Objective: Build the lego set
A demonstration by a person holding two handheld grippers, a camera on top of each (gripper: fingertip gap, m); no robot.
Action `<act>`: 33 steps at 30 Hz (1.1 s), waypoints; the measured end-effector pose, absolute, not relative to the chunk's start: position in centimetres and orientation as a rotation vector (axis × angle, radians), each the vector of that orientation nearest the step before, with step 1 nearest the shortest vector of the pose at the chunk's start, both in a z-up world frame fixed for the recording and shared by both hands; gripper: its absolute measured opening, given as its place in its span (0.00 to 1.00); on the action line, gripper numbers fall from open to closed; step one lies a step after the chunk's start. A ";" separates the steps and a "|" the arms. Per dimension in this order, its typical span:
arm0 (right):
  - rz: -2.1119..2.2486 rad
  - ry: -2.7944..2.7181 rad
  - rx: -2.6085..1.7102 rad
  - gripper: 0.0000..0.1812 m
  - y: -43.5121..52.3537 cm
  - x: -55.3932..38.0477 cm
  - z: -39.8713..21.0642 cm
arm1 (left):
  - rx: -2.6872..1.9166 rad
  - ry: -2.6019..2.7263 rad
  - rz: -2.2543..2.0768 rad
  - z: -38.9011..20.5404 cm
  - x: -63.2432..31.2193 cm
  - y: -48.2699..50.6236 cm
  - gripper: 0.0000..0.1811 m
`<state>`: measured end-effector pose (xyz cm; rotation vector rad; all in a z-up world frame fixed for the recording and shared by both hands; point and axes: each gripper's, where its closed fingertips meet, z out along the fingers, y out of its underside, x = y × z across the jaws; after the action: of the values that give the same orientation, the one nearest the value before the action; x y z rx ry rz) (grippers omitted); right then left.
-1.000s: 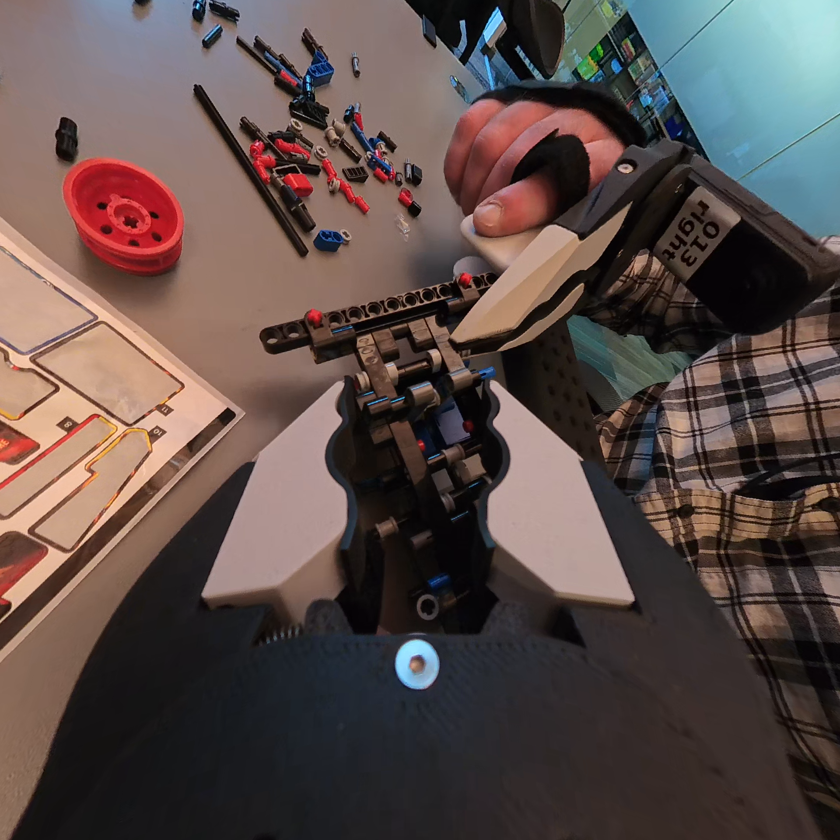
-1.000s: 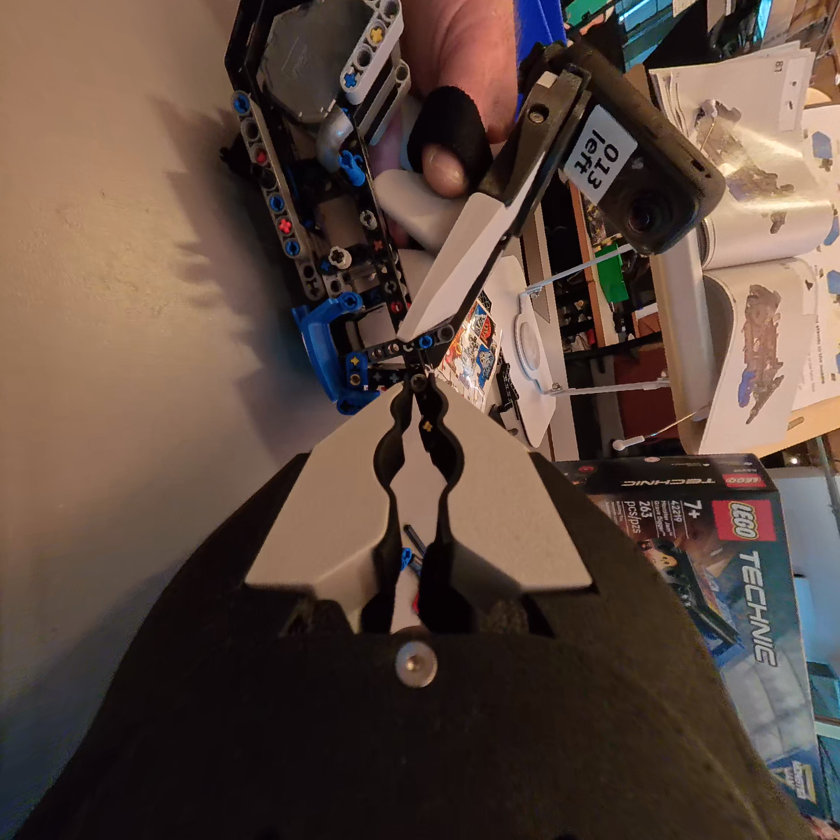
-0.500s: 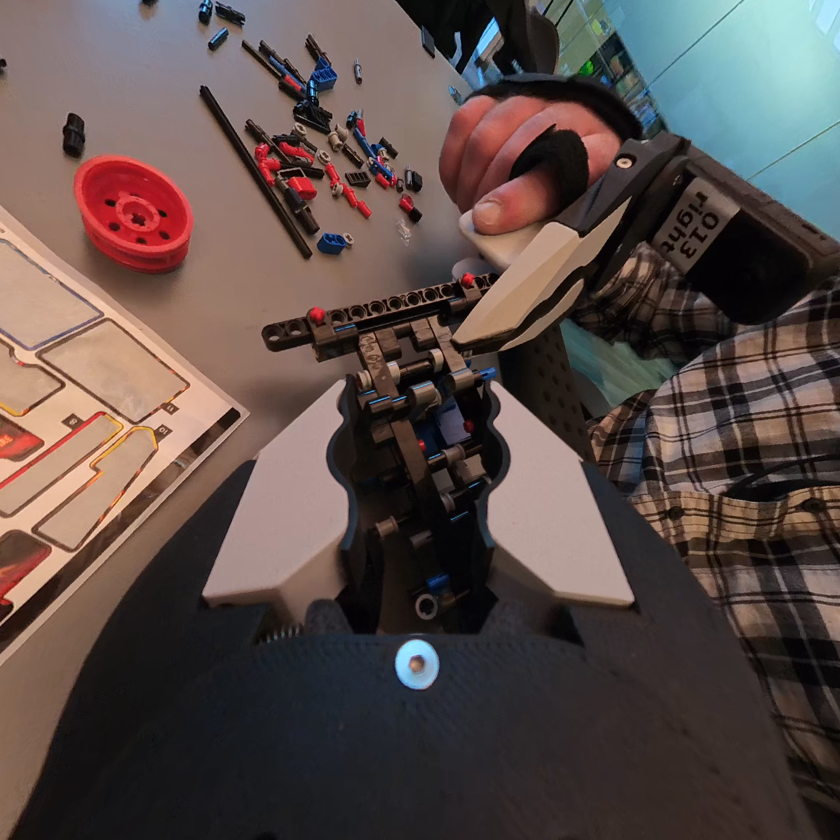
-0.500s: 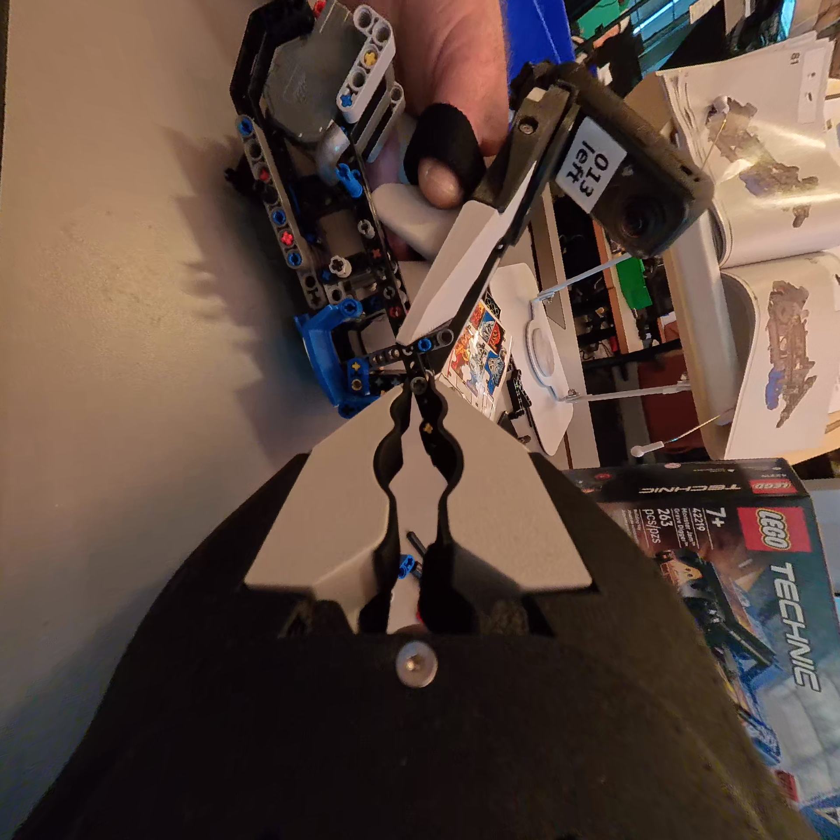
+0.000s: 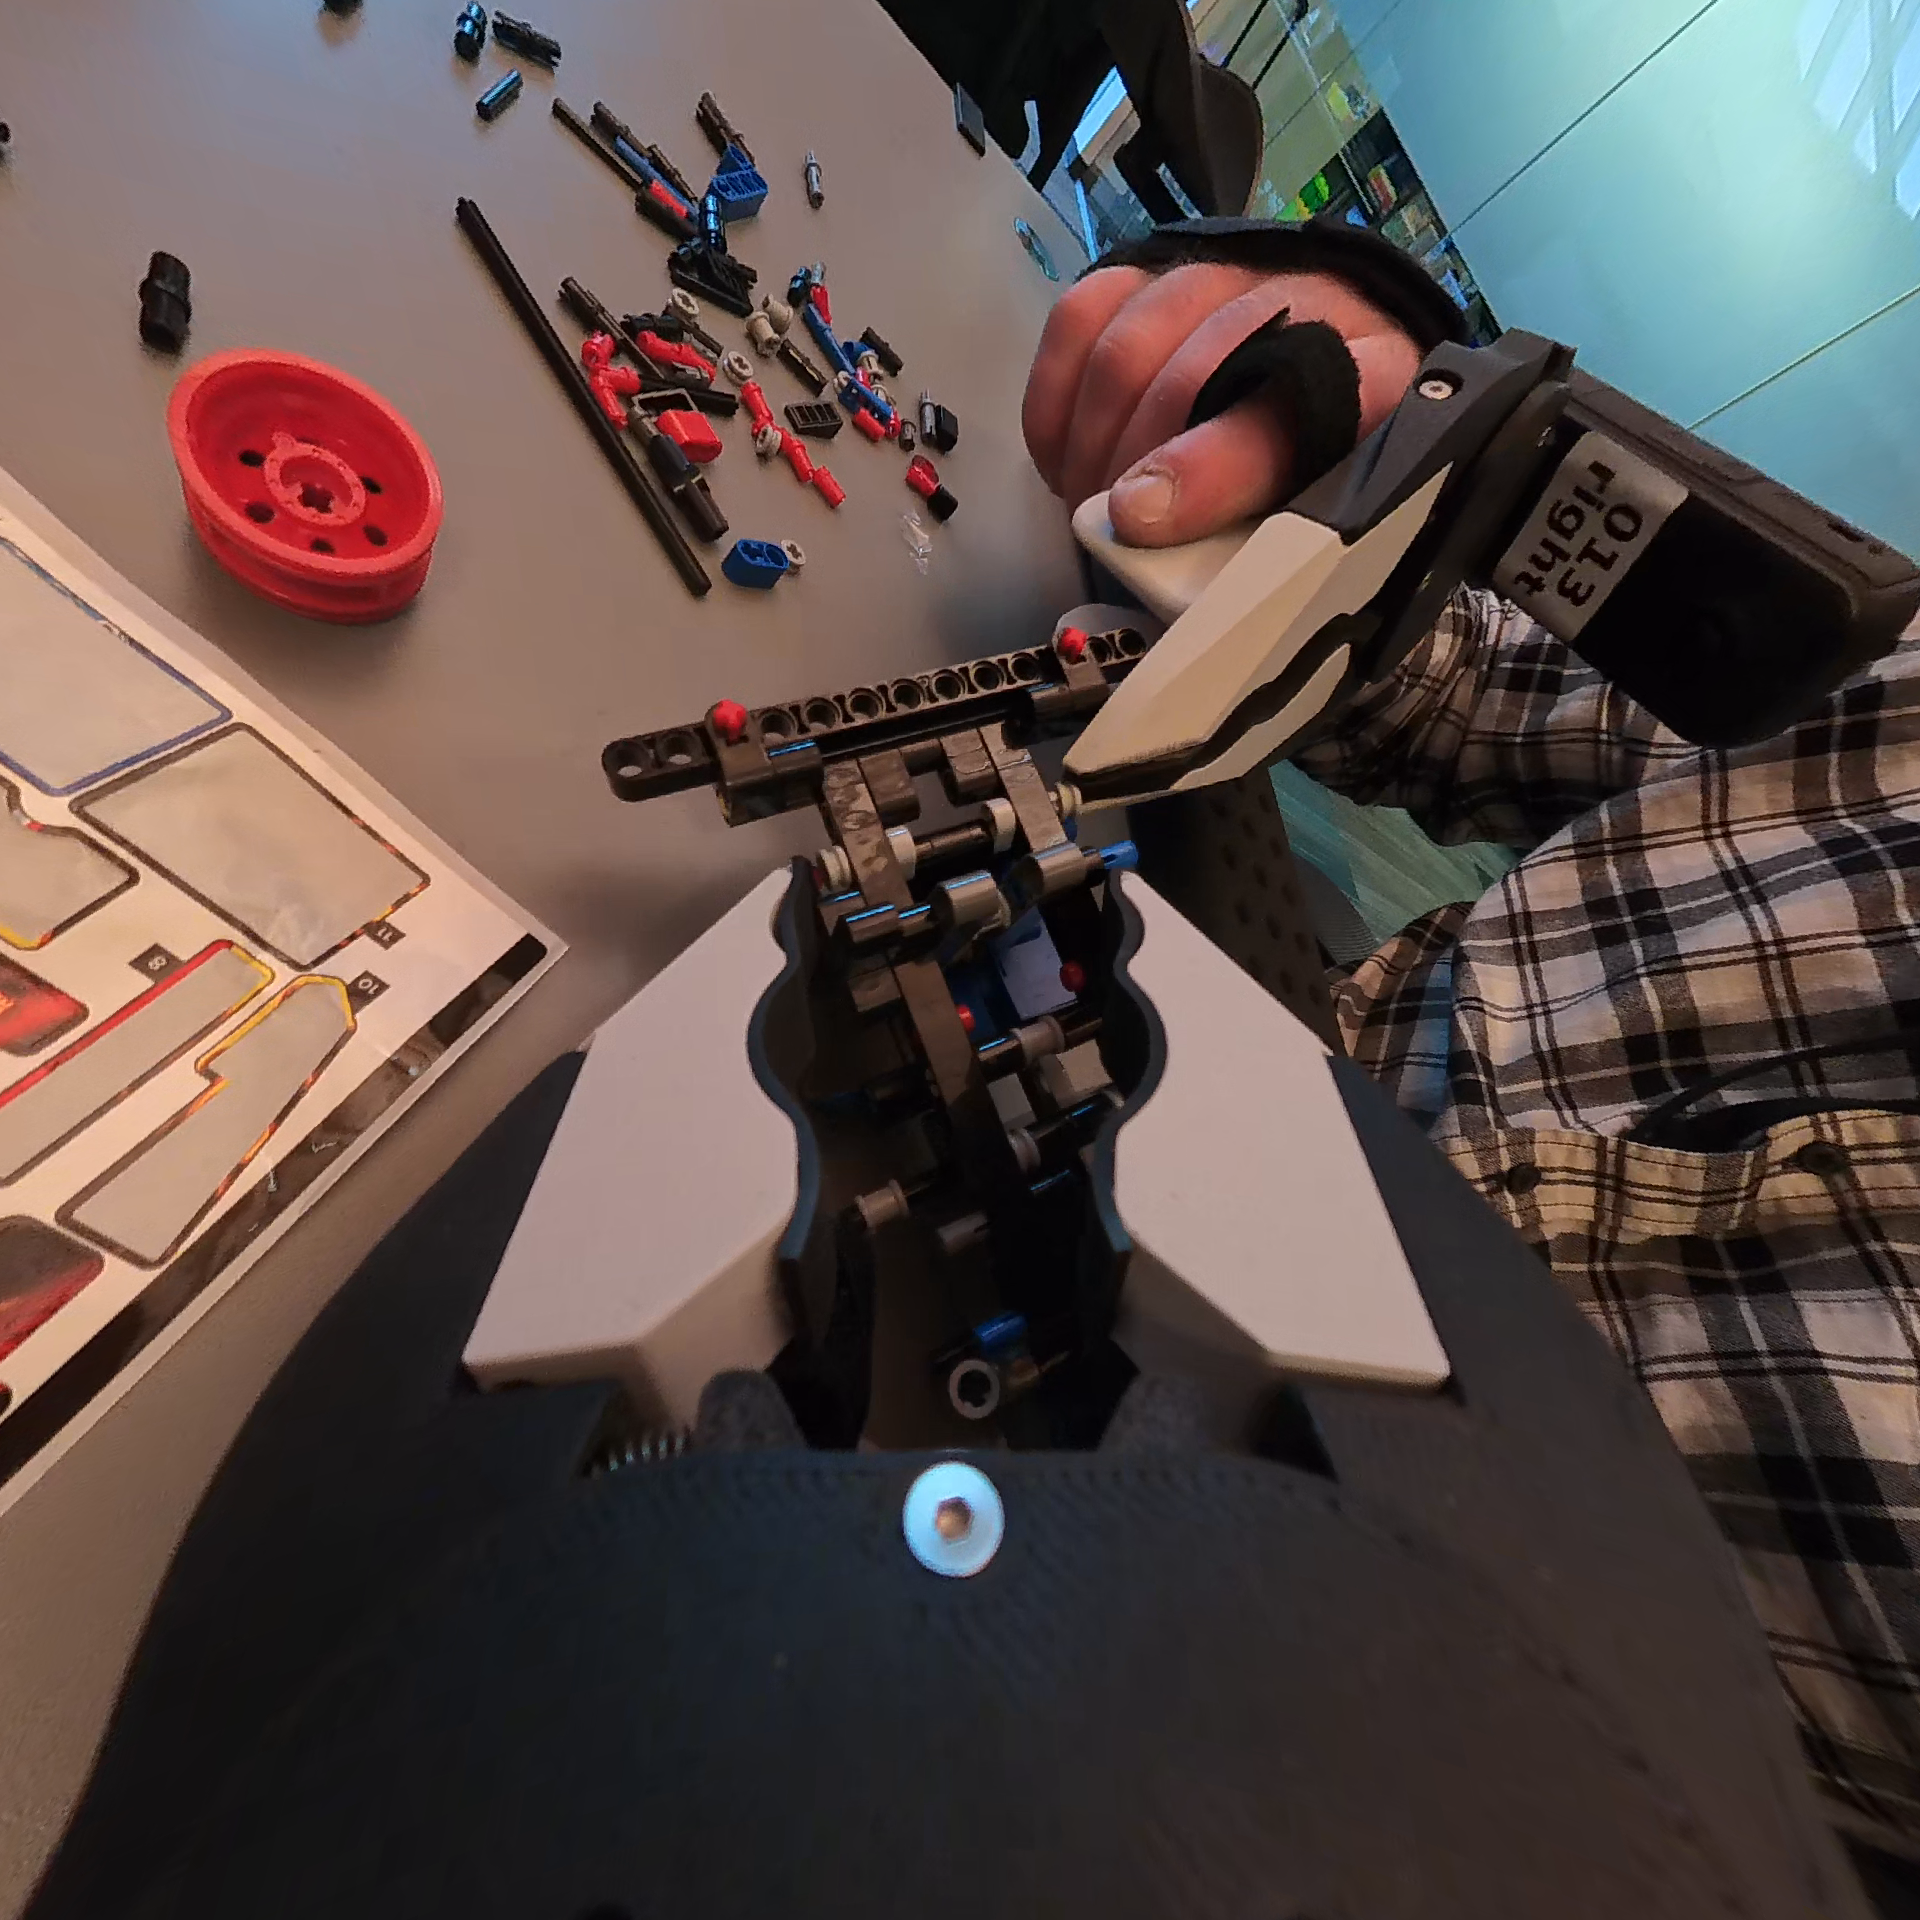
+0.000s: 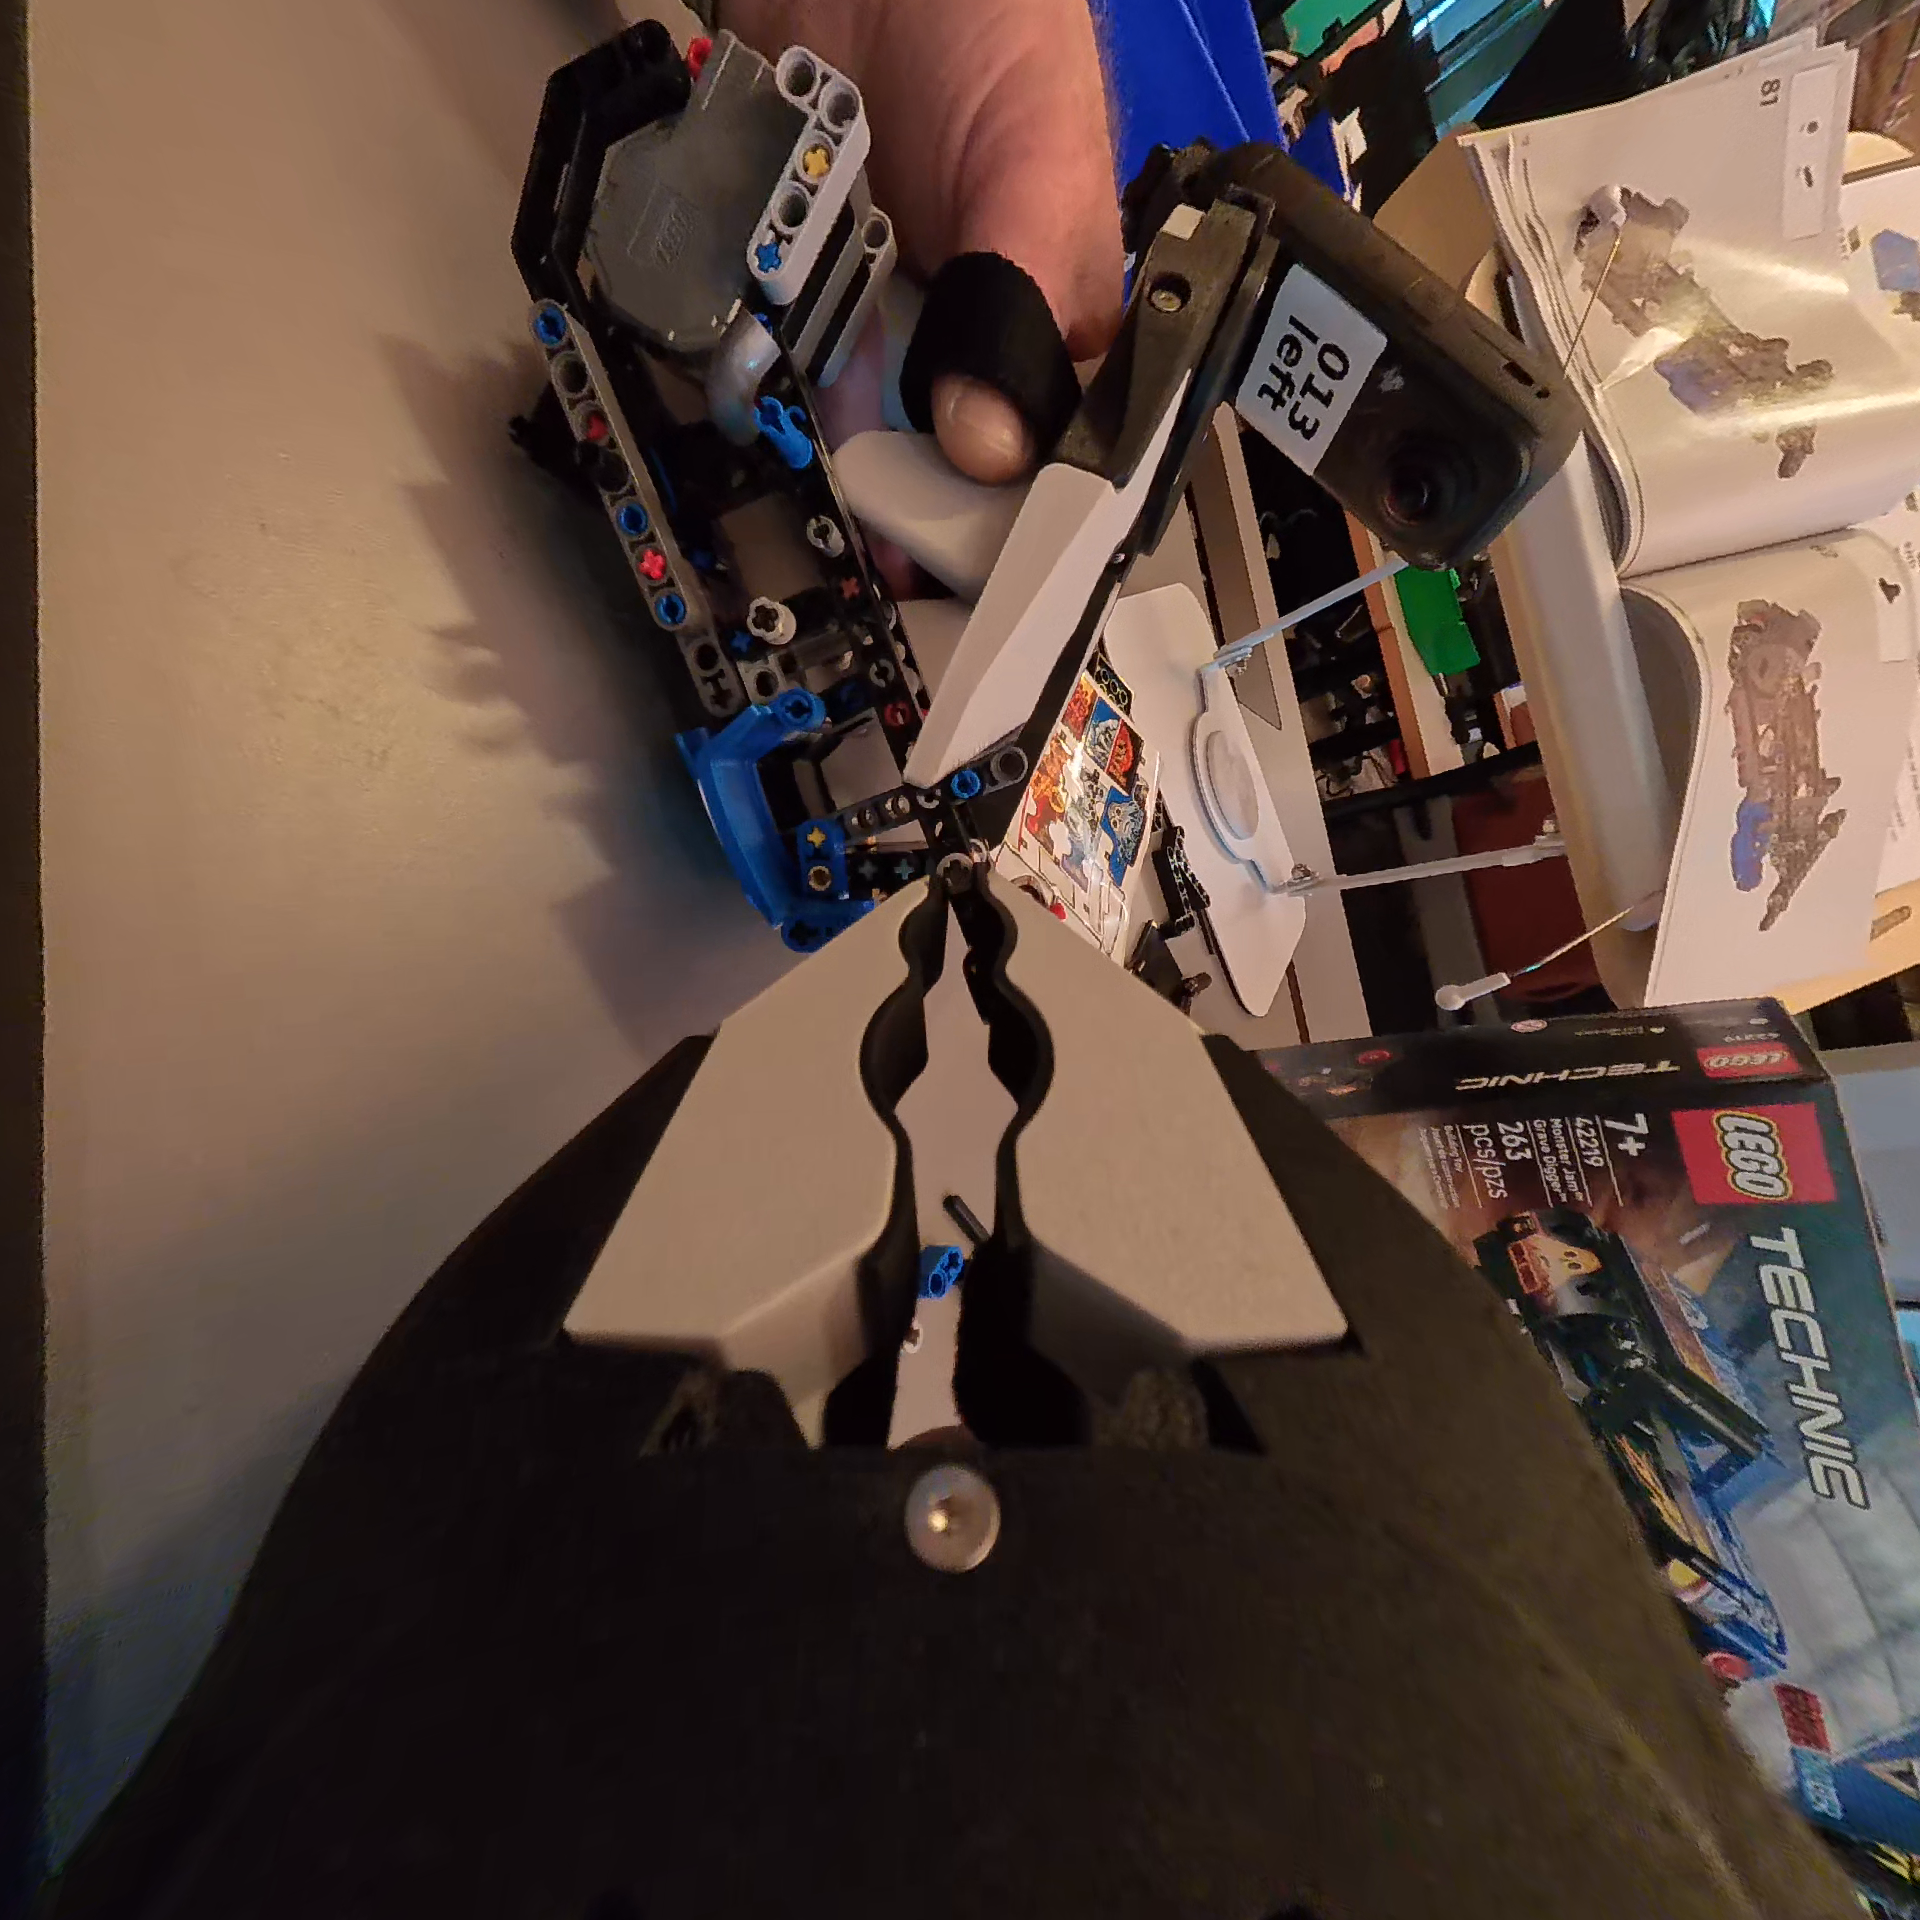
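Note:
A partly built lego chassis (image 5: pixel 935 862) of black, grey and blue beams sits between the fingers of my left gripper (image 5: pixel 956 894), which is shut on it and holds it above the table. The chassis also shows in the right wrist view (image 6: pixel 707 468), with a blue bumper part (image 6: pixel 738 810) at its near end. My right gripper (image 6: pixel 954 883) is shut on a small pin at the chassis end. In the left wrist view the right gripper (image 5: pixel 1081 779) meets the chassis from the right, just under a long black beam (image 5: pixel 873 717).
On the grey table lie a red wheel rim (image 5: pixel 307 483), a long black axle (image 5: pixel 582 384), several loose small parts (image 5: pixel 769 364) and a sticker sheet (image 5: pixel 156 935). A lego box (image 6: pixel 1610 1247) and open instruction booklet (image 6: pixel 1714 260) are to the right. A plaid sleeve (image 5: pixel 1662 1039) is close. Less than 4 cm separates the two grippers' tips. From the left gripper's tips to the red wheel rim (image 5: pixel 307 483) is close to 9 cm.
Both grippers keep their holds. The chassis and both grippers have shifted only slightly in the views.

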<state>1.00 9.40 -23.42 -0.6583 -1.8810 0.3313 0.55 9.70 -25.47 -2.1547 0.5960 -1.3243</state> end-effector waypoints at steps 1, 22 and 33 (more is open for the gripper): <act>0.324 -1.882 -0.658 0.01 9.4 1.0 -23.4 | -2.154 0.595 -1.326 -25.5 0.5 9.7 0.29; 0.298 -1.872 -0.726 0.00 10.1 1.0 -23.6 | -2.180 0.625 -1.246 -25.6 1.1 9.8 0.29; 0.366 -1.884 -0.753 0.02 9.4 1.7 -23.4 | -2.165 0.592 -1.293 -25.5 1.0 9.9 0.29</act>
<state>1.65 9.38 -23.36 -0.7533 -1.8837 0.3659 0.99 9.87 -25.48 -2.1647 0.5920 -1.2931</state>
